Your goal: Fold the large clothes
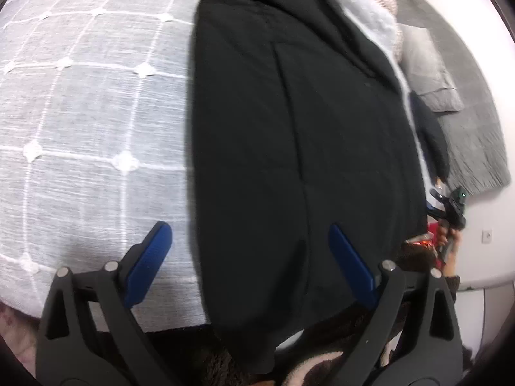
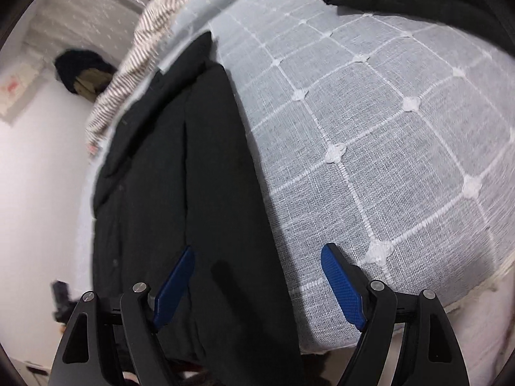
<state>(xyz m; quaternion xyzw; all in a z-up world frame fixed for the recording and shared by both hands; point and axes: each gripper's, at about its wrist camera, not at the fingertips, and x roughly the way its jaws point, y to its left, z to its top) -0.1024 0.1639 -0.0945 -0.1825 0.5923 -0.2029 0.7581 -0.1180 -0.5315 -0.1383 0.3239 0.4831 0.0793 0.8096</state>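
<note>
There, the left gripper hung with jaws apart over the black coat's near hem, empty. The right gripper was likewise spread (nothing between its pads). The coat lay lengthwise on the grey checked bedspread, running away toward a striped blanket. No writing was legible.

I'm in a bedroom at home: a bed under a grey, white-gridded bedspread, a grey pillow against a grey headboard, a striped blanket bunched at the far end, white walls.
</note>
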